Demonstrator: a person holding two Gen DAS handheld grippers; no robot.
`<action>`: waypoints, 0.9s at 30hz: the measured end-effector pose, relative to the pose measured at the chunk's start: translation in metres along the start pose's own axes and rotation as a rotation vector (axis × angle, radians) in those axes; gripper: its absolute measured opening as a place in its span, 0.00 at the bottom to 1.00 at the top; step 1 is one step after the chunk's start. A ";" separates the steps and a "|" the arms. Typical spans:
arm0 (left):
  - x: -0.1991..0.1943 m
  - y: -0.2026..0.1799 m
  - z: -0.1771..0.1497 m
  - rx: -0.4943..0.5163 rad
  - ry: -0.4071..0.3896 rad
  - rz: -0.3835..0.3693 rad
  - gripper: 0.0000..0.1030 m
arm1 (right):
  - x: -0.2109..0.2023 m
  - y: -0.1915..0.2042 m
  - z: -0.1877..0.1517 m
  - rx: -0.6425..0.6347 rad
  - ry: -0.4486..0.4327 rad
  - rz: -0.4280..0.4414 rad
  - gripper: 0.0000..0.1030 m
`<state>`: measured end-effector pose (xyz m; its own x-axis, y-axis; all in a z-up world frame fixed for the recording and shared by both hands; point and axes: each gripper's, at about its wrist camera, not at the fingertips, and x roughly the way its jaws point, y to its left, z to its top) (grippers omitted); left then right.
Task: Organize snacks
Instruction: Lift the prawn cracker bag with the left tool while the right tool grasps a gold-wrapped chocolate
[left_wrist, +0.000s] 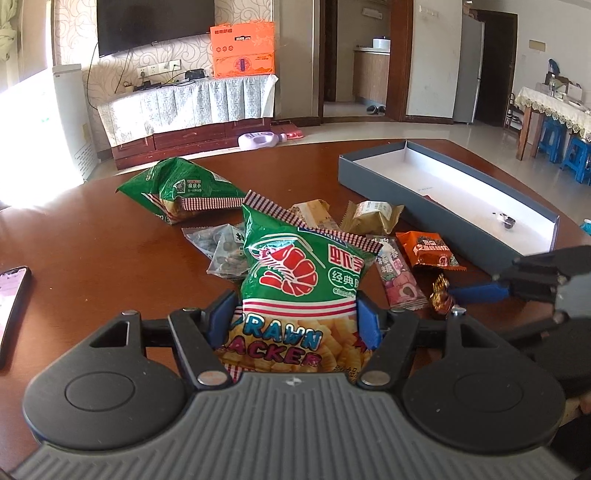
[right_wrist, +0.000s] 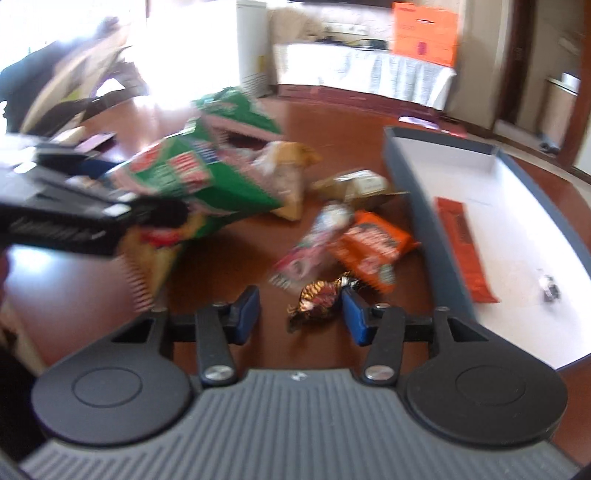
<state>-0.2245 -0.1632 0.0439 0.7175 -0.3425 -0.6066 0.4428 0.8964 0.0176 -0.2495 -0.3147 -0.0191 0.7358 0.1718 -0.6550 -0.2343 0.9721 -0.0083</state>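
**Two wrist cameras, one snack pile**

Each fisheye sits just behind its own gripper, tilted down at the reddish-brown wooden table (left_wrist: 92, 236). The left view is close behind a green prawn-cracker bag (left_wrist: 295, 280) and faces the far wall. The right view, blurred, looks from further right. Both share the shallow grey cardboard box (left_wrist: 369, 173) (right_wrist: 413, 173) and the orange snack packet (left_wrist: 428, 249) (right_wrist: 373, 243).

Daylit room, one view sharp, one smeared

Window glare whitens the glossy brown wooden table (left_wrist: 92, 236) at left; right-wrist view motion-blurred; fisheye bends edges.
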 end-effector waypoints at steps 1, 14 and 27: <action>0.001 0.000 0.000 -0.003 0.002 -0.001 0.71 | -0.002 0.003 -0.002 -0.011 -0.005 0.007 0.49; 0.010 0.000 -0.006 -0.023 0.017 0.013 0.77 | 0.010 0.013 -0.003 0.111 0.001 -0.100 0.88; 0.016 -0.004 -0.008 -0.011 0.033 0.018 0.79 | 0.001 -0.006 -0.001 0.148 -0.004 -0.121 0.33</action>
<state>-0.2192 -0.1699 0.0273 0.7072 -0.3172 -0.6319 0.4243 0.9053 0.0203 -0.2479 -0.3209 -0.0205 0.7553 0.0530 -0.6532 -0.0488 0.9985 0.0246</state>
